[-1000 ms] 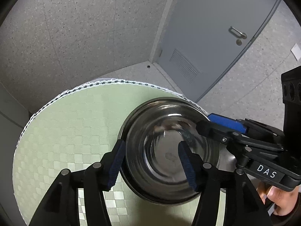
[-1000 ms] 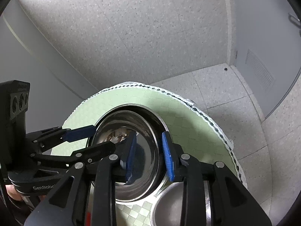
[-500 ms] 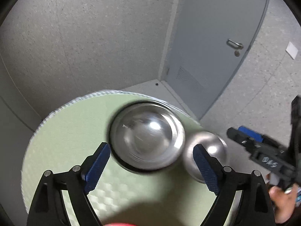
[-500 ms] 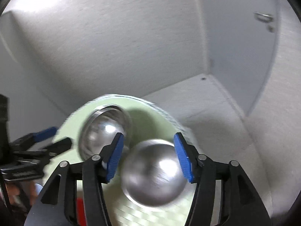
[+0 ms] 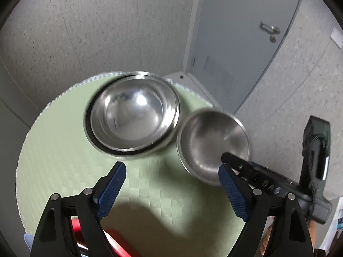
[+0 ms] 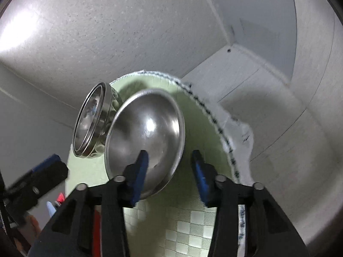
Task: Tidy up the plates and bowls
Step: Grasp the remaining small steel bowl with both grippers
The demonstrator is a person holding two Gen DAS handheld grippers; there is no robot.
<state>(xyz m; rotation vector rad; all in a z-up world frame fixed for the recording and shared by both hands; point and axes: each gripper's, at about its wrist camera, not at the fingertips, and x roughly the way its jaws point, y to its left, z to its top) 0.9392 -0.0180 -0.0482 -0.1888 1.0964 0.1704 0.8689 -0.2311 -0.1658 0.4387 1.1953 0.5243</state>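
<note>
Right wrist view | right gripper (image 6: 169, 171) jaws closing, astride small bowl (image 6: 145, 137) rim, pads not yet pinching | left gripper (image 5: 171, 190) wide, closing slightly, empty | big bowl (image 5: 133, 115) on mat (image 5: 64, 160) | risk: thin rim slips, bowl knocks neighbour.

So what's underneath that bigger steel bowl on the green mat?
The bigger bowl sits inside a wider, shallow steel dish, whose rim rings it. Below that lies the green mat. The dish's inside is covered, so anything there is hidden.
</note>
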